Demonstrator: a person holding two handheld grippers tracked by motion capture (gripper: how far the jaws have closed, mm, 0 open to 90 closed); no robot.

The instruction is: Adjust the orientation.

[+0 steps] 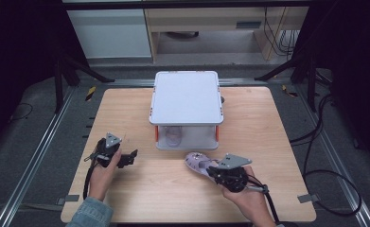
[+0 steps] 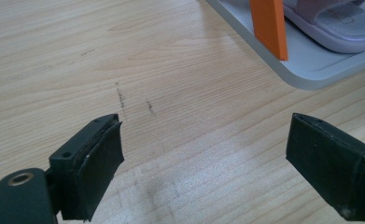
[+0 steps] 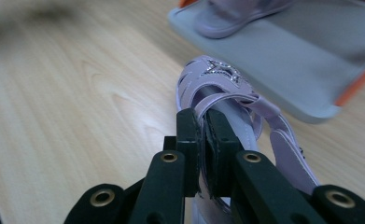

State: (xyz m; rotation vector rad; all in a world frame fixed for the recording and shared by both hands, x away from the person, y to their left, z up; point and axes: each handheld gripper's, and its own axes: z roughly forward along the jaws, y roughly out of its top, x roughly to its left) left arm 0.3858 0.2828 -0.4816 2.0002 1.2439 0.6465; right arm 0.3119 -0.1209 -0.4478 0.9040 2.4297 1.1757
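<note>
A lilac sandal (image 1: 197,163) (image 3: 227,88) with a glittery star on its strap sits just above the wooden table in front of the grey two-tier rack (image 1: 186,94). My right gripper (image 1: 212,171) (image 3: 203,128) is shut on a strap of that sandal. A second lilac sandal (image 1: 174,136) (image 2: 332,18) (image 3: 231,16) lies on the rack's lower shelf (image 3: 287,65). My left gripper (image 1: 130,157) (image 2: 203,158) rests low over the table at the left, jaws wide open with bare wood between them.
The rack stands at the table's middle back on orange posts (image 2: 269,28). The table (image 1: 126,113) ends at a metal frame on both sides. Cables (image 1: 334,179) lie on the floor to the right.
</note>
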